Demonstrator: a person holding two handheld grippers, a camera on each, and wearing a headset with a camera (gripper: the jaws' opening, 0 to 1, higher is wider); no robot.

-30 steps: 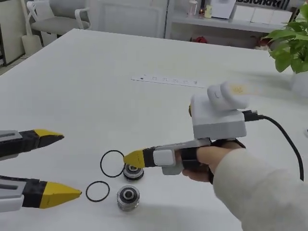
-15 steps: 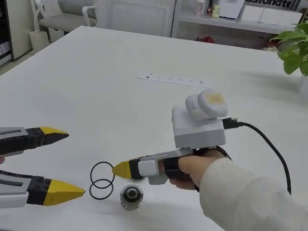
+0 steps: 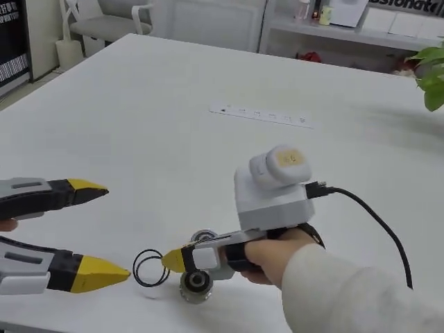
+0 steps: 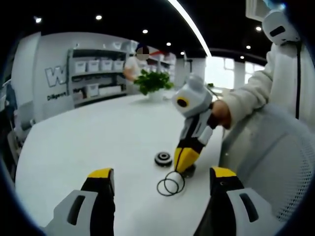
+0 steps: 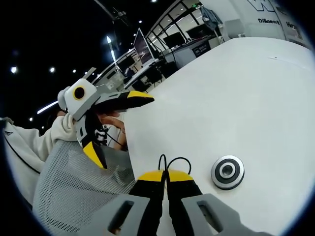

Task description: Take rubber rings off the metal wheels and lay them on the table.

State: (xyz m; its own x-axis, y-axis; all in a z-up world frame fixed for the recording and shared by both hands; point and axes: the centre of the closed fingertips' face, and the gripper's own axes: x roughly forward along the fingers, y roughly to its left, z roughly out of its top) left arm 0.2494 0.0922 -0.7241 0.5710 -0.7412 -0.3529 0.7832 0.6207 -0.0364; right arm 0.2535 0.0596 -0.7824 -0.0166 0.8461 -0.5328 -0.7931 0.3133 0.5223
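We logged right gripper (image 3: 173, 260) jaws pressed together at overlapping rubber rings (image 3: 149, 268), left gripper (image 3: 118, 232) spread; withdrawal risked dragging rings off the desk's (image 3: 208, 159) front edge.

Right gripper view: I read "Diligent" in small dark letters on the far white wall (image 5: 271, 20). The next word starts "H" and is cut off.

Left gripper view: a big grey "W" on the wall by the shelves (image 4: 51, 76); the rest is hidden.

Head view: black panel (image 3: 12, 41) carries a barcode; its white letters are too cropped to read.

Power strip (image 3: 262, 116) lies flat; plant (image 3: 433, 75) at right edge; chair (image 3: 104, 24) far left.
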